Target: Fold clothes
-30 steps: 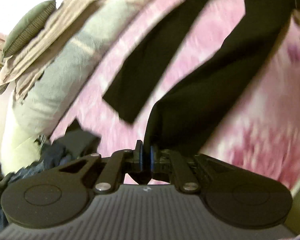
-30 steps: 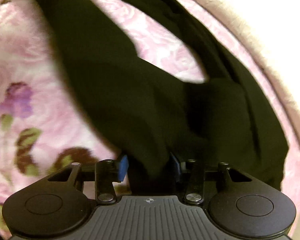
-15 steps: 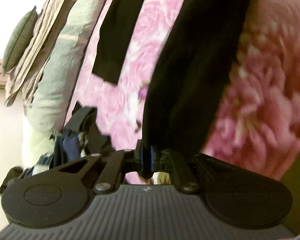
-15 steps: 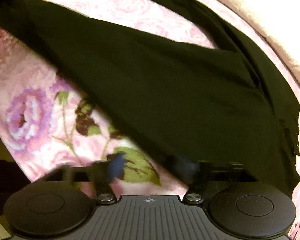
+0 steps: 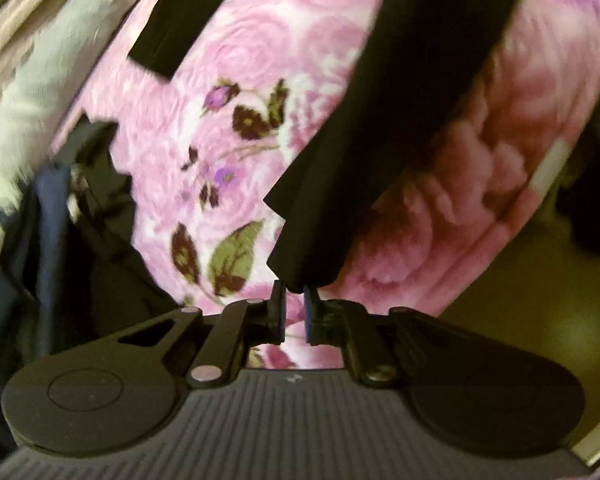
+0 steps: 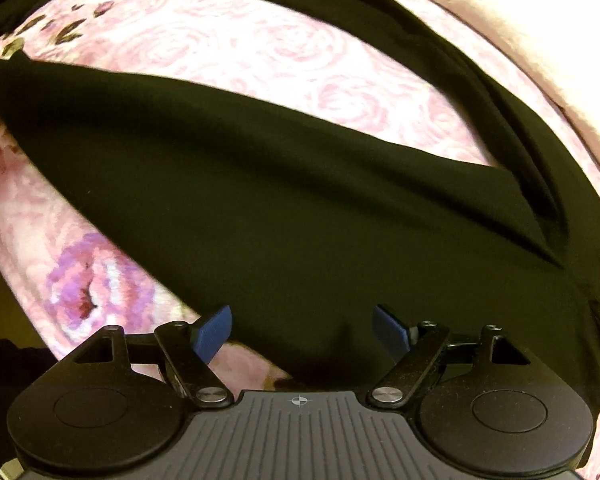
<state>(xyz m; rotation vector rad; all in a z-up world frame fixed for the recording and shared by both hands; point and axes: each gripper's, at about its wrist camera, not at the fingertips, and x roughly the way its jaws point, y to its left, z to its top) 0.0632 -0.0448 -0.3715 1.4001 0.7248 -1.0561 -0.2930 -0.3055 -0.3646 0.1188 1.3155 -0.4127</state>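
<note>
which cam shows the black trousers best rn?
Right wrist: the black trousers spread across the floral bedspread, both legs visible. Left wrist shows only one leg's hem at the left tongs and part of the other leg.

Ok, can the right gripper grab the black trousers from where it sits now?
Probably yes. The right gripper is open, and the black trousers lie on the floral bedspread directly ahead between its fingers, with nothing else in the way.

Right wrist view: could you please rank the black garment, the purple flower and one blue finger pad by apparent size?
1. Black garment, by far.
2. Purple flower.
3. Blue pad, though its nearness to the camera makes the last two unsure.
</note>
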